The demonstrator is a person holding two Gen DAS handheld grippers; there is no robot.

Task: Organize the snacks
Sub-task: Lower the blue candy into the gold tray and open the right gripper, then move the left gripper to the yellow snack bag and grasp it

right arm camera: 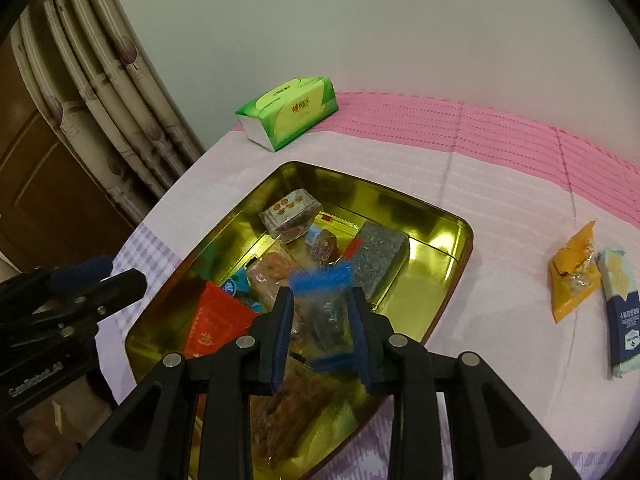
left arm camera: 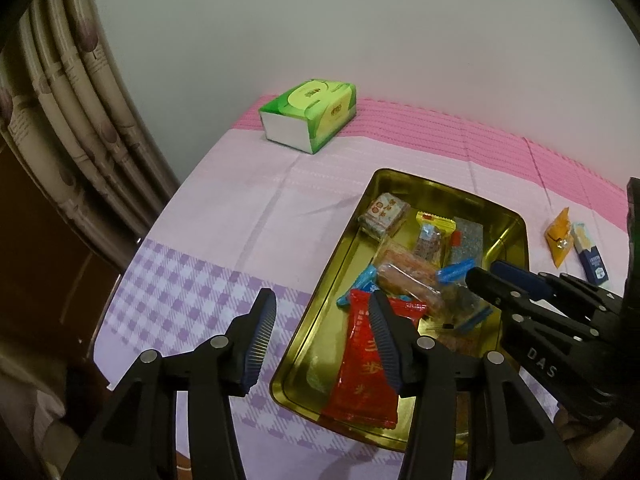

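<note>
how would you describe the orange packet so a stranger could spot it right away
Start at the gold tin on the pink cloth. Outside it, on the side away from the curtain, two snacks lie together. The orange packet is the one nearer the tin, beside a pale blue-ended bar.

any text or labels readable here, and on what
"DAS": on the right gripper body, left wrist view.
"GenRobot.AI", roughly, blurred: on the left gripper body, right wrist view.
Red packet: large Chinese characters, too blurred to read.
Tissue pack, square snack, blue box: print too small to read.
</note>
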